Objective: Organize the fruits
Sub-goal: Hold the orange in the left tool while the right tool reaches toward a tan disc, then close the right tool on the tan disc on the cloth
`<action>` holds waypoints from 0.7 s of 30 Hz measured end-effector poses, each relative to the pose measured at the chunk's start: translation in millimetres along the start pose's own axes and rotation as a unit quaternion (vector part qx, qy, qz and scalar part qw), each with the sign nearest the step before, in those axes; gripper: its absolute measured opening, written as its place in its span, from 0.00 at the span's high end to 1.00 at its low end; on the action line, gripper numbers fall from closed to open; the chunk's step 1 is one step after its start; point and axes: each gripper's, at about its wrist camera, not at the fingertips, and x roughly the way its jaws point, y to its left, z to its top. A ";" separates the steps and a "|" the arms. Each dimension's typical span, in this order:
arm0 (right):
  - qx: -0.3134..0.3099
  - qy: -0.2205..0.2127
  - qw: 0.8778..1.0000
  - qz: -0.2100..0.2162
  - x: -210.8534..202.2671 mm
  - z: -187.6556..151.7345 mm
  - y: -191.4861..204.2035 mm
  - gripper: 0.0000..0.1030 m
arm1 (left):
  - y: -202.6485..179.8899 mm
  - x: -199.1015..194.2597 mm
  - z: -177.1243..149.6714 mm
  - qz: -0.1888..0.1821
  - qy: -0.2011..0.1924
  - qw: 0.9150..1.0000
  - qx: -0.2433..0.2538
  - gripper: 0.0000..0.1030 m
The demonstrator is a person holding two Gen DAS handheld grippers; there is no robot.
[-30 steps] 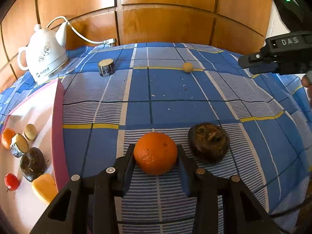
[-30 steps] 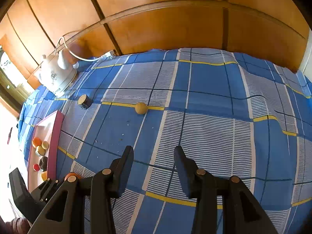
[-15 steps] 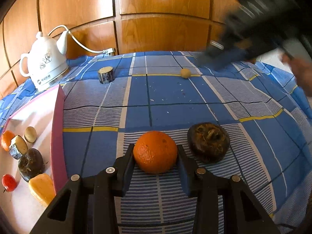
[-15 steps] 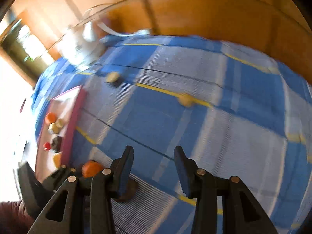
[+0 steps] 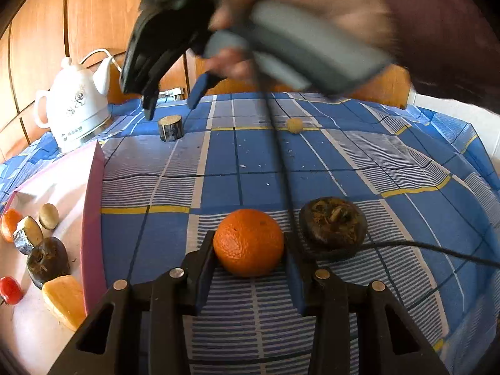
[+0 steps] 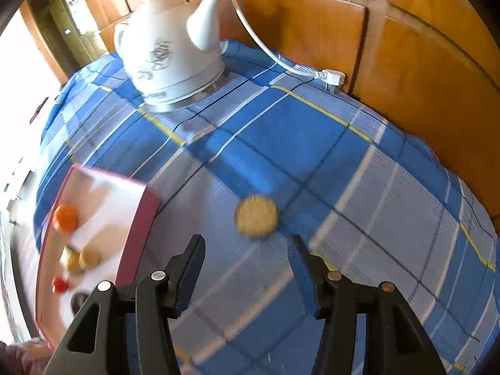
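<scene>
An orange [image 5: 248, 243] sits on the blue checked cloth with my left gripper [image 5: 249, 237] shut on it, pads pressing both sides. Right beside it lies a dark brown wrinkled fruit [image 5: 332, 223]. A short stump-like piece [image 5: 170, 128] with a tan cut top stands far back near the kettle. My right gripper [image 5: 170, 107], held by a hand, hovers just above that piece. From the right wrist the piece [image 6: 255, 215] lies just past the fingertips, and the right gripper [image 6: 247, 239] is opening with nothing between its fingers. A small yellow ball [image 5: 294, 125] rests at the back.
A pink-walled tray [image 5: 92, 218] on the left holds several fruits; it also shows in the right wrist view as a pink-rimmed tray [image 6: 137, 218]. A white kettle [image 6: 172, 53] with cord and plug [image 6: 332, 79] stands by the wooden wall. A black cable [image 5: 422, 248] crosses the cloth at right.
The right gripper swept left across the table to above the stump-like piece near the kettle, and its jaws widened. The left gripper stayed shut on the orange.
</scene>
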 end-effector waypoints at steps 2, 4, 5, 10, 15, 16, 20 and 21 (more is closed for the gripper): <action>0.000 0.004 1.000 -0.009 11.9 9.4 1.0 0.46 | 0.2 -0.3 0.0 -0.001 -0.001 1.000 0.000 0.60; -0.003 0.018 1.000 -0.007 25.1 14.8 2.1 0.46 | 0.2 -0.5 -0.4 -0.001 -0.001 1.000 0.001 0.60; -0.005 0.030 0.999 -0.012 32.8 15.1 2.3 0.48 | 0.2 -0.6 -0.5 -0.001 -0.002 1.000 0.001 0.60; 0.001 0.017 1.000 -0.019 24.0 3.8 -5.5 0.66 | 0.4 -0.9 -0.6 0.000 -0.001 1.000 0.001 0.60; -0.003 0.015 1.000 -0.010 -26.1 -39.8 -24.1 0.65 | 0.0 -1.9 -0.9 0.001 -0.001 1.000 0.002 0.60; -0.006 0.019 1.000 -0.013 -33.6 -48.3 -27.2 0.65 | 0.0 -2.2 -1.1 0.002 -0.001 1.000 0.002 0.60; -0.006 0.043 0.998 -0.036 -68.9 -102.7 -48.7 0.65 | -0.9 -2.2 -0.7 0.005 0.001 1.000 0.003 0.59; -0.002 0.049 0.998 -0.044 -76.3 -117.2 -55.7 0.65 | -1.1 -1.9 -0.6 0.007 0.001 1.000 0.004 0.59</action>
